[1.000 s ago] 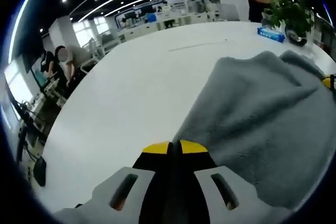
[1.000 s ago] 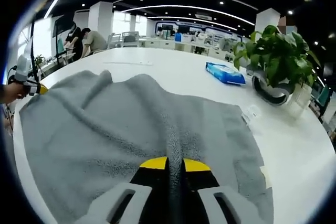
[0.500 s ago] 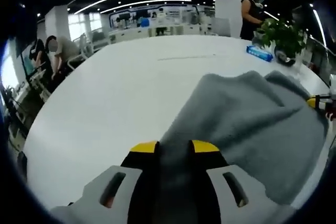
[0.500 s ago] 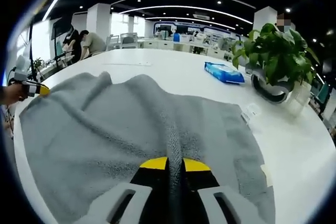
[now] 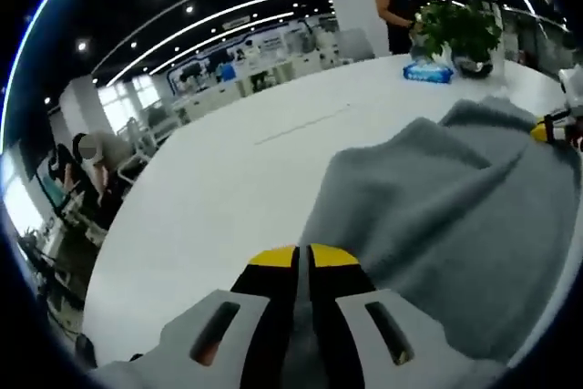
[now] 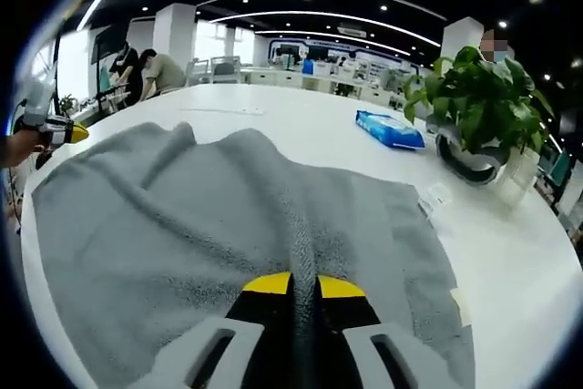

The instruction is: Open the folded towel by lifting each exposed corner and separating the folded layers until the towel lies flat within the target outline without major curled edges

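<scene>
Grey towel [image 6: 228,225] mostly spread on white table [image 5: 228,179], ridges left. Right gripper [image 6: 303,285] pinching near fold; left gripper [image 5: 302,256] jaws nearly shut, grip unclear. Flattening left imo.

The towel [image 6: 209,225] lies on the table [image 6: 510,271]; beyond it sits a packet [image 6: 390,127], the plant [image 6: 478,97] just right of that.

Left tool [image 5: 302,257] snaps shut again, letting go of the towel [image 6: 228,225]. Seen from the right, it now sits clear of the corner.
</scene>
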### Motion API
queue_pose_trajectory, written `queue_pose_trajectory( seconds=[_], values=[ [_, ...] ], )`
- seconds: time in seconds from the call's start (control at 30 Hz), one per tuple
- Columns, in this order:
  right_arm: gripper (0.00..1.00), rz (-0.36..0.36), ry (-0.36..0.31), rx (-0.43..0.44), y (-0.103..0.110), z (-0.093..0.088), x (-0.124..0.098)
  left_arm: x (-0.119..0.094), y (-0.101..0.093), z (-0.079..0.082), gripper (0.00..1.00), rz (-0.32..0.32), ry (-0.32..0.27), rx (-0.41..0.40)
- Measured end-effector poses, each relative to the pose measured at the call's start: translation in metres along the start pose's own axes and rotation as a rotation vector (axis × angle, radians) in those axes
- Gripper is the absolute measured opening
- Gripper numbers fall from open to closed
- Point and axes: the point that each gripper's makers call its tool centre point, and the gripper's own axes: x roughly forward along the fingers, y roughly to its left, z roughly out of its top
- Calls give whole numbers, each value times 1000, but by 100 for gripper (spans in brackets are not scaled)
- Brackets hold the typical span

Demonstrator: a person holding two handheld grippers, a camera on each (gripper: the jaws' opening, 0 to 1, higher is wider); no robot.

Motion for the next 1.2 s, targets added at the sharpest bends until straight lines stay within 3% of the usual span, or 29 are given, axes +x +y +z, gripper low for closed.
queue_pose_trajectory(
  seconds=[0.13, 0.33, 0.63, 0.8, 0.9, 0.97, 1.03, 1.1, 1.2],
  values=[
    [6, 1, 1, 0, 0, 0, 0, 9, 3, -11, 9, -29, 37, -70],
    [6, 0, 0, -1, 0, 0, 0, 18, 2, -27, 13, -44, 85, -91],
    [5, -5, -4, 2, -1, 0, 1, 22, 9, -29, 23, -51, 82, -161],
    [5, -8, -7, 0, 0, 0, 0, 24, 1, -33, 17, -113, 95, -286],
    [5, -12, -10, 0, 0, 0, 0, 22, -6, -30, 6, -122, 94, -256],
    [5, -14, -11, -5, 0, 0, 0, 18, -5, -26, 4, -87, 89, -144],
    [5, -13, -12, -5, 0, 0, 1, 14, -9, -20, 4, -70, 80, -106],
    [5, -12, -13, -4, 0, 0, 1, 6, -12, -10, 4, -61, 54, -67],
    [5, -13, -13, -7, 1, 0, 1, -8, -19, 13, 4, -59, -20, -81]
  ],
)
